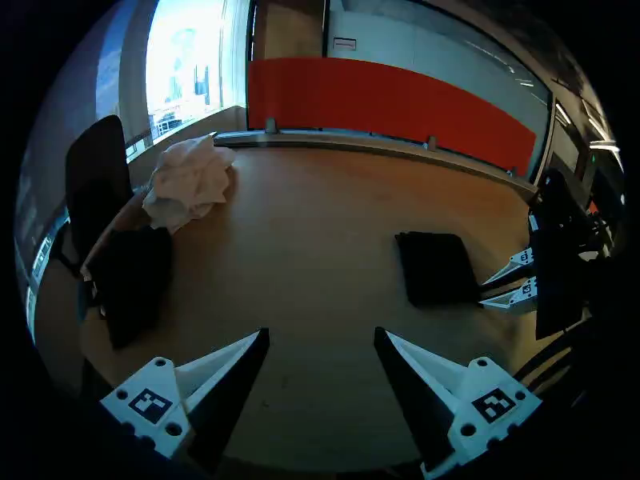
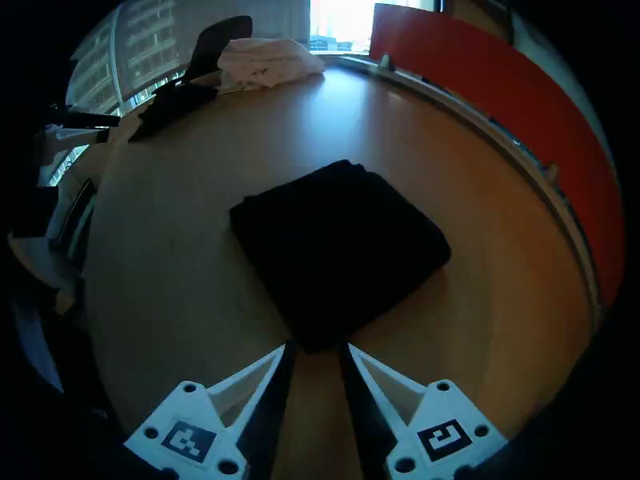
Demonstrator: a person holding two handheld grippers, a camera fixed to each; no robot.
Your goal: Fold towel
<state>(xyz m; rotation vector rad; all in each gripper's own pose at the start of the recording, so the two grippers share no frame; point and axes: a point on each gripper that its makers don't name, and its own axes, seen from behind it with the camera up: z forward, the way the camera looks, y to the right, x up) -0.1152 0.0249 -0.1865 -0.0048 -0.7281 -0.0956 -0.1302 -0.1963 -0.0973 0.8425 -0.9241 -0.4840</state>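
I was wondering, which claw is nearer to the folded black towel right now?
Right. The right claw has its tips at the near corner of the folded black towel; the left claw hangs open over bare wooden table, well apart from it.

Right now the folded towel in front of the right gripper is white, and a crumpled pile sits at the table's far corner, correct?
Not quite: the right gripper view shows the folded towel in front of the right gripper is black, not white. The crumpled pile does sit at the far corner of the table.
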